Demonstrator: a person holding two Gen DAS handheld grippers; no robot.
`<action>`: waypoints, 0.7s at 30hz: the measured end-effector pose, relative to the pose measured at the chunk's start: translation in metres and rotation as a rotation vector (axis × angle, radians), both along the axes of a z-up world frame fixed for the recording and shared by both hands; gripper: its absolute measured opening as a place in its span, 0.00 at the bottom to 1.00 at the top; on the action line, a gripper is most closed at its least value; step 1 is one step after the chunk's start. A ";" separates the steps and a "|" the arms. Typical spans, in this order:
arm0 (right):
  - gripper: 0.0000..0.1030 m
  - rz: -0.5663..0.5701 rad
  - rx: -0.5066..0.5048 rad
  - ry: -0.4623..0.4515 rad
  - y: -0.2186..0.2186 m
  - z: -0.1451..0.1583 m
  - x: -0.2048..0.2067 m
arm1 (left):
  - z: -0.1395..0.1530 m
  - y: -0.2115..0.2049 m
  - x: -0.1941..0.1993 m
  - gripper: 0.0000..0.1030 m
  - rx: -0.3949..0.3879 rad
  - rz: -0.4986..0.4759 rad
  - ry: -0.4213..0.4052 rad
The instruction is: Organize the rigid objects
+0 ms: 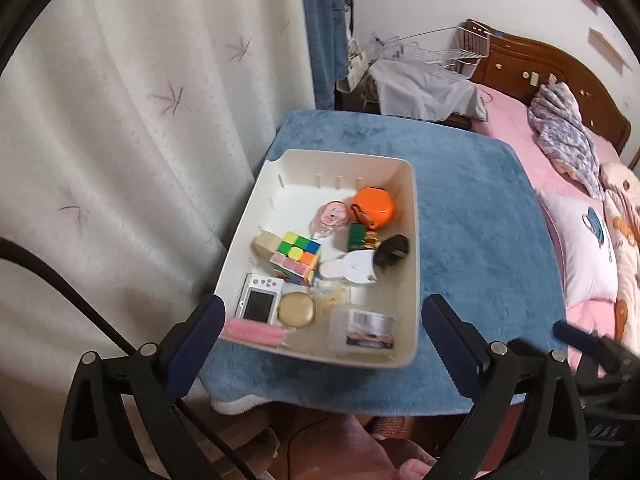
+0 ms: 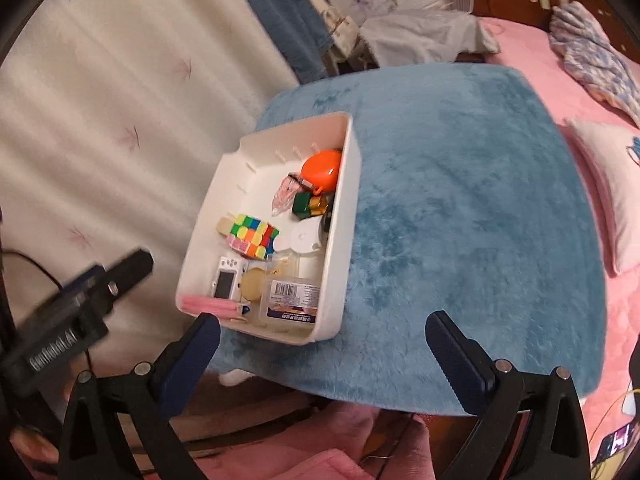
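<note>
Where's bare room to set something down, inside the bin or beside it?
Inside the white bin, only the far left corner behind the Rubik's cube is bare; the near end is packed. The blue plush mat right of the bin, toward the pink bed, is wide open.

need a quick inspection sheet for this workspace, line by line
surface: plush blue mat over a small table, bare beside the bin
job's things: white plastic bin holding a multicoloured puzzle cube, orange round case, white handheld game console, clear labelled box, pink pens and other small pieces
clutter: nothing seen on the mat outside the bin
grippers: left gripper and right gripper both open, empty, short of the bin
cables: black cable at left
surroundings: white curtain, pink bed
</note>
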State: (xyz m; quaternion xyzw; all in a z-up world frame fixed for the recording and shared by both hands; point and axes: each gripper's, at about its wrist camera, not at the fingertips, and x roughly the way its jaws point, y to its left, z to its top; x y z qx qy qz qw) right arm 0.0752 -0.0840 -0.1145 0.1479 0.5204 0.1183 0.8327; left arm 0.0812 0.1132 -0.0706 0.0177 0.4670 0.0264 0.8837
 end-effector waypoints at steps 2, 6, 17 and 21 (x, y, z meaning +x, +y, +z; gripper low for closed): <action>1.00 -0.018 -0.016 -0.016 -0.012 0.010 -0.013 | 0.004 -0.012 -0.015 0.96 0.011 -0.004 -0.020; 1.00 -0.027 -0.034 -0.066 -0.030 0.029 -0.047 | 0.008 -0.030 -0.038 0.96 -0.012 -0.010 -0.054; 1.00 -0.003 -0.174 -0.256 -0.047 0.060 -0.091 | 0.027 -0.062 -0.068 0.96 -0.016 -0.003 -0.187; 1.00 0.011 -0.196 -0.263 -0.048 0.060 -0.089 | 0.031 -0.066 -0.068 0.96 -0.017 0.011 -0.205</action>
